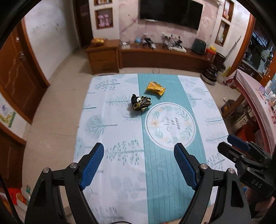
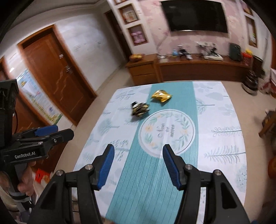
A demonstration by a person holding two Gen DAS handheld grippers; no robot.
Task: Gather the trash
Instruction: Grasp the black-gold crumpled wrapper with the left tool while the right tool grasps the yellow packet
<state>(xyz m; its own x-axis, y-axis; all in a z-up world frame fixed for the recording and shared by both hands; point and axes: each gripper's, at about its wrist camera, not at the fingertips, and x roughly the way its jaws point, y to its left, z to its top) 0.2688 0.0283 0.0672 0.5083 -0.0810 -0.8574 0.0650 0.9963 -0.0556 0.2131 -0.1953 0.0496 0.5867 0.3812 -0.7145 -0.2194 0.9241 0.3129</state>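
Left tool [image 1: 138, 151] spread wide, nothing between its blue ribbed pads; right tool [image 2: 138, 153] also spread wide, holding nothing. Readable writing: "GenRobot.AI" on the left tool's body at mid left of the right wrist view, "DAS" on the right tool's body at lower right of the left wrist view. Printed mat [image 1: 120, 137] covers the floor, pale with tree prints, a teal striped band down the middle and a round floral wreath [image 1: 169, 125] with script lettering, too small to read surely. Trash sits on the mat in the upper centre of both views: crumpled black-and-gold wrapper [image 1: 140, 102] at the left edge of the teal band, crinkled shiny yellow packet [image 1: 155, 88] just beyond it on the band, the two near each other but apart. Both well apart from the tools; open mat lies between. Bare tile floor [image 1: 57, 110] borders the mat on the left. Wooden cabinet [image 1: 103, 56] and wall TV [image 1: 170, 13] at top.
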